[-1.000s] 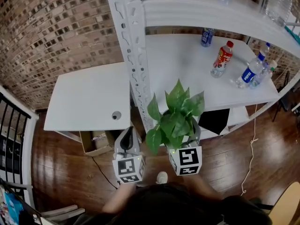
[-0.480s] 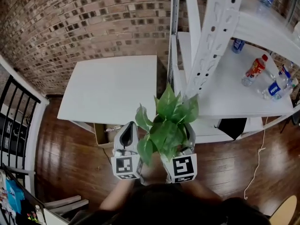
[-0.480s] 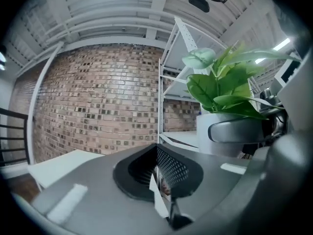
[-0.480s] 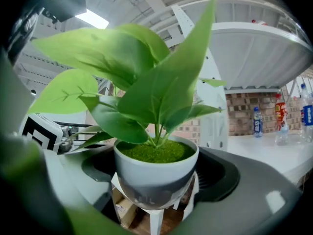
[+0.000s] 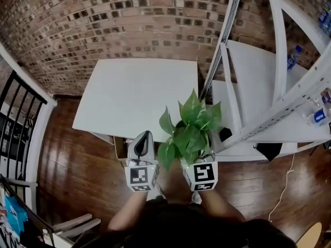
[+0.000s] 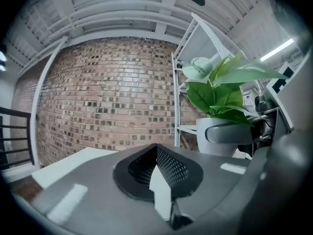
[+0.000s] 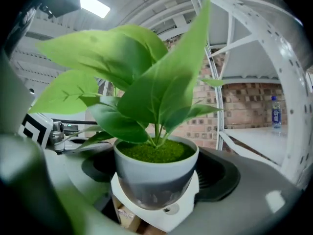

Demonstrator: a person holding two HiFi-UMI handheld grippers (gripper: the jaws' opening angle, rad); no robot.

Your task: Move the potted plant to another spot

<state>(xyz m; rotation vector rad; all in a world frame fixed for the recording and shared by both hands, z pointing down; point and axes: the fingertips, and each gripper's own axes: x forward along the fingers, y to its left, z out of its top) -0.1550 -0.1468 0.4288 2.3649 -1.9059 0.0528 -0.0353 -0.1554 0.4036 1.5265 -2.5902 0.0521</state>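
**Matt Grey Plastic, Gloss on Leaves and Floorboards**

The potted plant has a smooth white pot with a soft sheen, plastic by its look, waxy green leaves and a rough, mossy top. The left hand-held gripper is matt grey plastic with black meshed pads. The brick wall is rough. The table is smooth matt white, the floor glossy dark wood, and the shelf rack white-painted perforated metal.

No legible words, brands or numbers. The left marker cube and right marker cube, behind the fingers, carry only black-and-white square codes. The bottle label, right of the right fingers, is unreadable.
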